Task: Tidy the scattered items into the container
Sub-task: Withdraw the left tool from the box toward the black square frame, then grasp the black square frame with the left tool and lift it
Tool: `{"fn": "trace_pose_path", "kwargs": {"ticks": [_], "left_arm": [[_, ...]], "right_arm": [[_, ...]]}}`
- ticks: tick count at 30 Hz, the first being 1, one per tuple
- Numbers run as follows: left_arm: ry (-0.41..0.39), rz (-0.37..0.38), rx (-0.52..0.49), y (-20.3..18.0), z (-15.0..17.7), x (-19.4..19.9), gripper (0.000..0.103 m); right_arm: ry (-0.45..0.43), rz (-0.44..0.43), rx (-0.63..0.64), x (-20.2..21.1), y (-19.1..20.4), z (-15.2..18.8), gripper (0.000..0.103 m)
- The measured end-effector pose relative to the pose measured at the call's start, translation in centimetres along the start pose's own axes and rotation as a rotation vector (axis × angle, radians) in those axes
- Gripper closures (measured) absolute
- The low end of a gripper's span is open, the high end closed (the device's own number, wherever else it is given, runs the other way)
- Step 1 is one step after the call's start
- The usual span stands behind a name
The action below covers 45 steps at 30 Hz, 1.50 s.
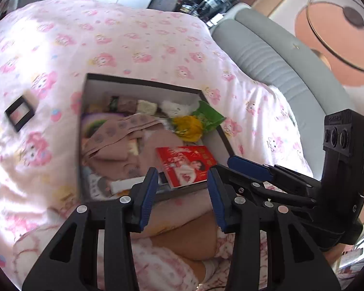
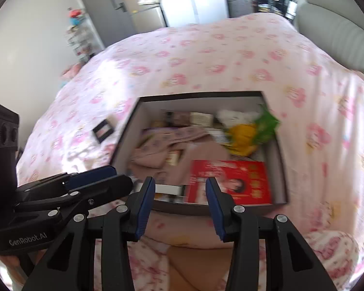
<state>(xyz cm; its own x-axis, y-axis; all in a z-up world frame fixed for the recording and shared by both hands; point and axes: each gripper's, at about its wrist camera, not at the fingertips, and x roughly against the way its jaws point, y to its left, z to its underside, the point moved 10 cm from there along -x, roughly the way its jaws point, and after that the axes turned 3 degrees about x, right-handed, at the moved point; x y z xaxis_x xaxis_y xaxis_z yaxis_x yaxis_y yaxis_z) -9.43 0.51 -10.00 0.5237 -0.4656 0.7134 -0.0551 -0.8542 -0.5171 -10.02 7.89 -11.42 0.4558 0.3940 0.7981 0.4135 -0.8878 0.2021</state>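
Observation:
A black-rimmed box (image 1: 143, 82) (image 2: 199, 94) with white walls sits on the pink patterned bedcover. Inside lie a red printed packet (image 1: 186, 165) (image 2: 230, 181), a beige cloth (image 1: 123, 140) (image 2: 172, 145), a yellow item (image 1: 188, 126) (image 2: 242, 135), a green wrapper (image 1: 207, 116) (image 2: 267, 123) and a white plush (image 1: 177, 106) (image 2: 233, 116). A small black-framed palette (image 1: 19, 114) (image 2: 103, 129) lies on the cover left of the box. My left gripper (image 1: 182, 172) (image 2: 121, 174) and right gripper (image 2: 180, 180) (image 1: 228, 163) hover side by side above the box's near edge, both open and empty.
A grey padded headboard (image 1: 267, 55) (image 2: 335, 31) borders the bed on the right. A person's bare leg in floral clothing (image 1: 182, 242) (image 2: 196, 262) is below the grippers. A grey door (image 2: 102, 7) and a cluttered shelf (image 2: 80, 36) stand beyond the bed's far left.

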Motion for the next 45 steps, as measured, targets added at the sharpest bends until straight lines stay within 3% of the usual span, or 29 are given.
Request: {"fn": "trace_pose_path", "kwargs": {"ticks": [6, 10, 14, 18, 23, 25, 27, 28, 32, 37, 41, 42, 44, 45], "left_arm": [[-0.049, -0.081, 0.083, 6.3, 0.2, 3.7, 0.059], [-0.131, -0.138, 0.191, 11.7, -0.5, 6.0, 0.057], [-0.184, -0.18, 0.311, 18.3, -0.9, 7.3, 0.057], [-0.164, -0.221, 0.415, 24.7, -1.0, 6.1, 0.058], [-0.168, -0.211, 0.497, 29.9, -2.5, 3.9, 0.058], [-0.177, -0.265, 0.538, 32.6, -3.7, 2.7, 0.058], [-0.219, -0.434, 0.598, 36.2, -4.8, 2.1, 0.058], [-0.228, -0.452, 0.606, 37.2, -5.4, 1.6, 0.058], [-0.199, -0.313, 0.64, 38.3, -7.5, -1.8, 0.058], [-0.153, -0.264, 0.635, 38.9, -7.9, -4.6, 0.059], [-0.153, -0.246, 0.653, 39.6, -8.1, -5.6, 0.074], [-0.148, -0.224, 0.657, 39.5, -8.3, -5.8, 0.084], [-0.142, -0.221, 0.664, 39.2, -8.2, -5.7, 0.087], [-0.143, -0.24, 0.644, 38.8, -8.1, -5.3, 0.087]], "right_arm": [[0.062, -0.138, 0.1, -3.4, 7.1, -0.5, 0.064], [0.095, -0.215, 0.175, -5.1, 11.5, -1.5, 0.064], [0.03, -0.185, 0.206, -4.3, 13.0, -3.7, 0.06], [0.09, -0.157, 0.209, -7.2, 13.2, -5.1, 0.058], [0.129, -0.206, 0.24, -11.1, 15.8, -8.5, 0.058], [0.155, -0.252, 0.26, -13.5, 17.8, -10.2, 0.058], [0.209, -0.286, 0.247, -17.5, 19.5, -11.6, 0.058], [0.245, -0.256, 0.239, -19.9, 19.7, -11.9, 0.058], [0.35, -0.165, 0.176, -27.4, 19.2, -11.9, 0.058], [0.406, -0.108, 0.113, -32.1, 18.2, -11.2, 0.058], [0.422, -0.108, 0.108, -33.9, 18.2, -10.9, 0.058], [0.441, -0.119, 0.098, -34.5, 18.3, -10.7, 0.06], [0.509, -0.204, 0.058, -35.3, 19.1, -9.5, 0.082], [0.541, -0.237, 0.034, -35.3, 19.4, -8.8, 0.082]]}}
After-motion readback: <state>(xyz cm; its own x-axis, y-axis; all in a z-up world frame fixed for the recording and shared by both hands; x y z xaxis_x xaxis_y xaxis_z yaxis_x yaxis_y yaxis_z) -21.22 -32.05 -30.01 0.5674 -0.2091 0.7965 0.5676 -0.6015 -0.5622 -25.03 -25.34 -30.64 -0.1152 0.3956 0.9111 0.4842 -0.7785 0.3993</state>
